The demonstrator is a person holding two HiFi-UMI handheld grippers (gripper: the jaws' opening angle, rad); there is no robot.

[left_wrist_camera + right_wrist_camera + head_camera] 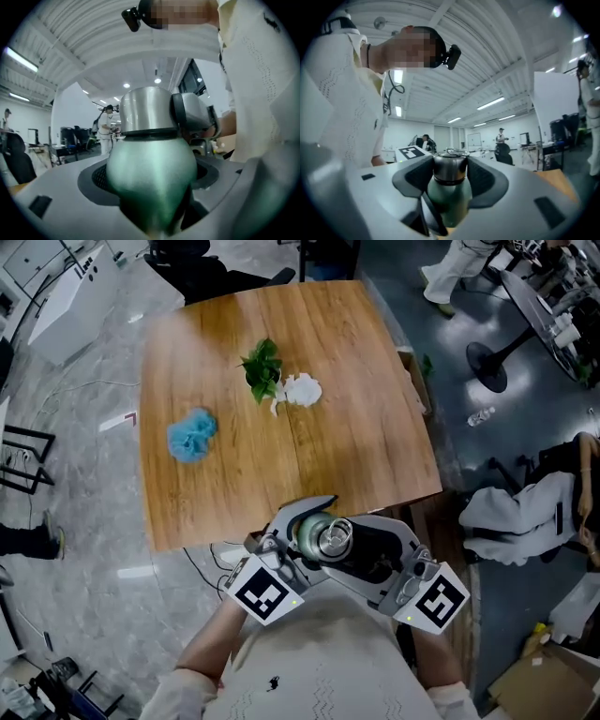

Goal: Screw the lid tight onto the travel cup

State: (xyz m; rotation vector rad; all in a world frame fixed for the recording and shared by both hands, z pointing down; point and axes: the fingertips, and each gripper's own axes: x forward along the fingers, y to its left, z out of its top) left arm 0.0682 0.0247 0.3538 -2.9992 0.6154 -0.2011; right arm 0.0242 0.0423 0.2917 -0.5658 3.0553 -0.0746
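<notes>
While the left gripper (pixel 151 197) is clamped round the body of the green metal travel cup (pixel 307 532), the right gripper (pixel 450 176) has its dark pads (pixel 483 180) squeezed against the cup's shiny steel screw lid (pixel 335 538), which is sitting on the neck. The person has the whole lot up by their chest, just off the near edge of the square wooden table (pixel 356 446) and not touching it. Out on that table there's a green leafy sprig (pixel 262 369) and a white lumpy thing (pixel 302 390) around the middle. A fluffy blue ball (pixel 192 435) sits nearer the table's left edge.
</notes>
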